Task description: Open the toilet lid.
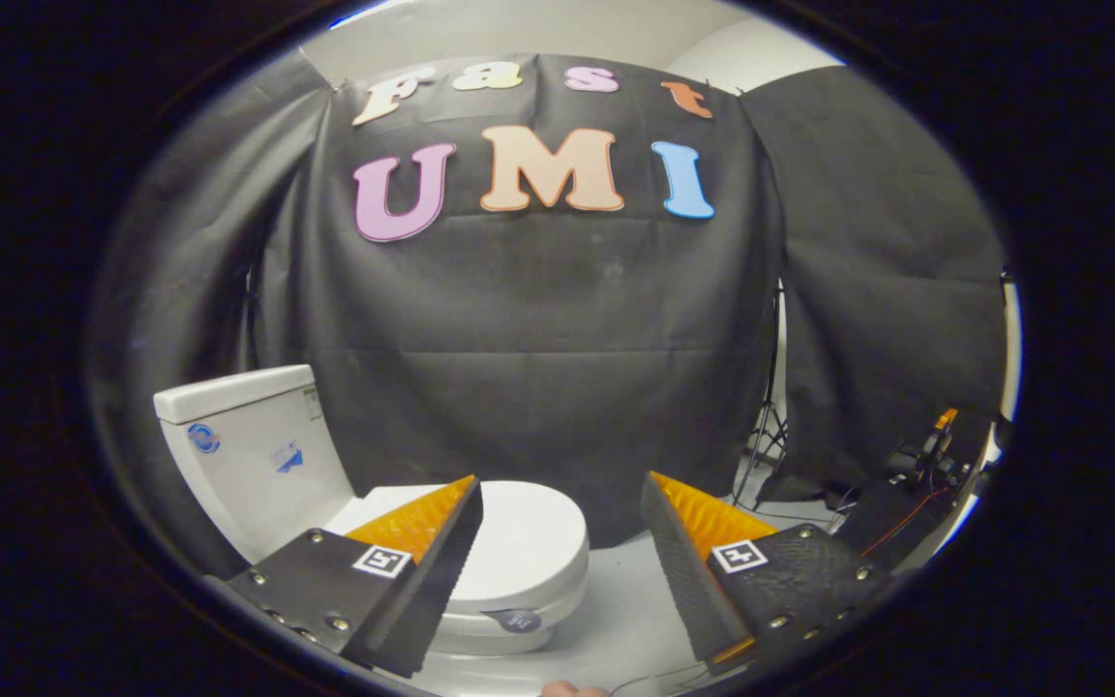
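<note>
The toilet lid [519, 537] lies flat and closed on the bowl, just ahead of the cistern [248, 445] and partly behind the left finger, so nothing is done yet: the gripper [562, 542] hangs above it, fingers spread wide, holding nothing.

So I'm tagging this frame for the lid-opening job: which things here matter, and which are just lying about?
For the job:
toilet lid, down
toilet tank
gripper, jaws open, lid partly between them

Lying about:
light stand
cables
equipment by the cloth
</note>
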Available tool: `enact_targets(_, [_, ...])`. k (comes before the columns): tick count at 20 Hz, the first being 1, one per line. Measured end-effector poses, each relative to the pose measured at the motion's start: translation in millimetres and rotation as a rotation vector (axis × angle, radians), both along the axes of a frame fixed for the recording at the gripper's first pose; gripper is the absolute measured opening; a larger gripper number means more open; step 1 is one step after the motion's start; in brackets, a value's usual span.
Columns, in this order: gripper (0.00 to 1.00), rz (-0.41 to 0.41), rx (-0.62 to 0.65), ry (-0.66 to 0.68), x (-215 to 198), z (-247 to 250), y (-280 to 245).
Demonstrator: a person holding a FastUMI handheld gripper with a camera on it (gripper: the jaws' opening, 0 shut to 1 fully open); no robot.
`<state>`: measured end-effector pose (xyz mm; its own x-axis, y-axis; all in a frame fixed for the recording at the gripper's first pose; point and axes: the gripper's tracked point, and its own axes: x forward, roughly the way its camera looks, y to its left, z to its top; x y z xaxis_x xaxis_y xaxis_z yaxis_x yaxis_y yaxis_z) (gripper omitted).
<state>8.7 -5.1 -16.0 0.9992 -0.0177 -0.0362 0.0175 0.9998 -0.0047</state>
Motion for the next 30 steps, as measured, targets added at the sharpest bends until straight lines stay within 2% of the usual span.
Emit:
enact_targets(7, [0.97,0.001,0.003,0.089,16,-37,1])
enact_targets(15, [0.97,0.055,0.038,0.289,29,-117,21])
enact_targets(18, [0.98,0.047,0.049,0.359,29,-144,24])
enact_targets(21, [0.98,0.036,0.125,0.435,29,-167,26])
enact_targets(25, [0.97,0.046,0.313,0.564,27,-208,39])
enact_targets(27, [0.92,0.042,0.395,0.639,25,-230,44])
enact_targets(30, [0.92,0.047,0.508,0.682,24,-240,49])
